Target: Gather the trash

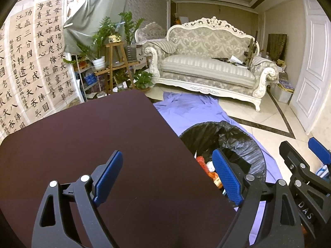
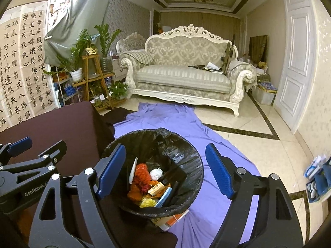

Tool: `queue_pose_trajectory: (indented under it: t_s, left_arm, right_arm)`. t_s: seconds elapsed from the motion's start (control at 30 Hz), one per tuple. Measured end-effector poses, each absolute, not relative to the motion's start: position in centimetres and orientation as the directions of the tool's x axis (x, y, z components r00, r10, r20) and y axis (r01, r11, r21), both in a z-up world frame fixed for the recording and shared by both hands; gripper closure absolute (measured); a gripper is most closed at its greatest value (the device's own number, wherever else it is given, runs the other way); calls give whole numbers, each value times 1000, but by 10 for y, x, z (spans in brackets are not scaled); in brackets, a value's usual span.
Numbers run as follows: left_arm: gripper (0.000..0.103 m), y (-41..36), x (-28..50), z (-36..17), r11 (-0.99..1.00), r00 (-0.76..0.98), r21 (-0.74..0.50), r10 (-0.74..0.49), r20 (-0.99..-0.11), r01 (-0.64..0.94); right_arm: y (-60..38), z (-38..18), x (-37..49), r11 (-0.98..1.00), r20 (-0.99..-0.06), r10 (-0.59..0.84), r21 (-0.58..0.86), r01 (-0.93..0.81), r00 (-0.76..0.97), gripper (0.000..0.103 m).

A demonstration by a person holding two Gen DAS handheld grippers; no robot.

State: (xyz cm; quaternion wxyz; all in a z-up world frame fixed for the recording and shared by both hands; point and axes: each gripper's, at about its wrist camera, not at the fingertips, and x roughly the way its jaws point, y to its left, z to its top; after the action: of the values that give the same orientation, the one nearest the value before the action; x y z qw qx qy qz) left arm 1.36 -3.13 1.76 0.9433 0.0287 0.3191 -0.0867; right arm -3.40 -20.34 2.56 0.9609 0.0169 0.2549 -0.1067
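Observation:
A trash bin (image 2: 186, 161) lined with a black bag stands on the floor beside a dark brown table (image 1: 103, 144). Inside it lie orange wrappers (image 2: 140, 175), a white crumpled tissue (image 2: 156, 173), a yellow scrap (image 2: 148, 202) and a small box (image 2: 156, 189). My right gripper (image 2: 165, 171) is open and empty, above the bin. My left gripper (image 1: 167, 177) is open and empty, over the table's right edge, with the bin (image 1: 244, 142) just to its right. The right gripper (image 1: 306, 161) shows at the left view's right side.
A purple sheet (image 2: 186, 122) covers the floor under the bin. An ornate sofa (image 2: 186, 72) stands at the back, plant stands (image 2: 93, 78) at the left, a white door (image 2: 293, 62) at the right. Shoes (image 2: 316, 177) lie by the right wall.

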Motion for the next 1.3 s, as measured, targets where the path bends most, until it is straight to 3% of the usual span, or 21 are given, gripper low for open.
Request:
queue_pose_trajectory:
  t_s: [1.3]
  left_arm:
    - [18,-20,-6,24,987,796,-10,-138,-589,163]
  right_arm:
    - [-194,37,-53,978,-461,-197,-31,206,865,25]
